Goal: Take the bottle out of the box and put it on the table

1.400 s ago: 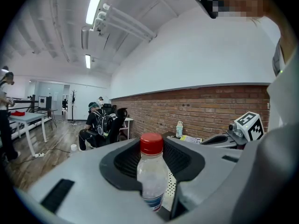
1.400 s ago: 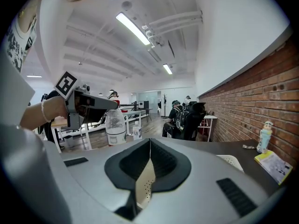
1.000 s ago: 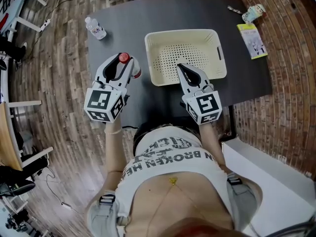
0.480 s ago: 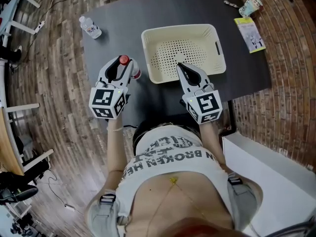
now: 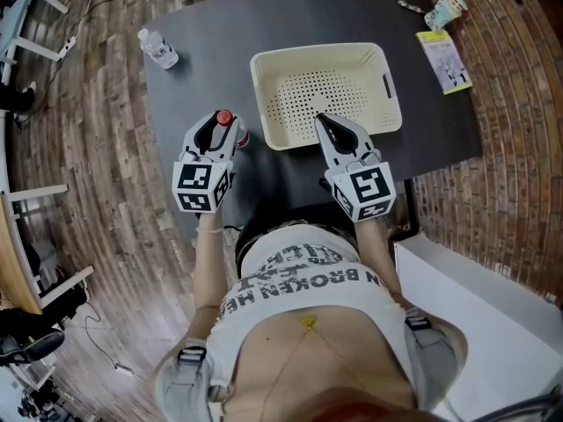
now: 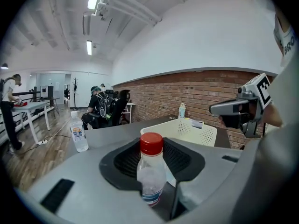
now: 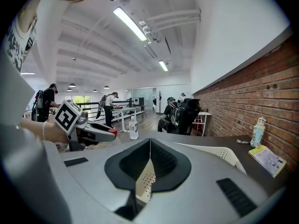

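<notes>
While the left gripper (image 5: 220, 123) is clamped on a clear bottle (image 6: 151, 176) with a red cap, the bottle is held upright outside the cream basket (image 5: 259, 86), just beside its left wall, over the dark table (image 5: 211, 51). Whether its base touches the tabletop cannot be told. The right gripper (image 5: 318, 118) is closed on nothing, its tip over the basket's near edge. A second water bottle (image 5: 158, 49) is seen well apart, at the table's far left corner.

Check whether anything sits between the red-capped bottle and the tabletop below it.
Nothing visible does. The left tool holds the red-capped bottle over bare table, left of the basket; the other water bottle stands far off.
</notes>
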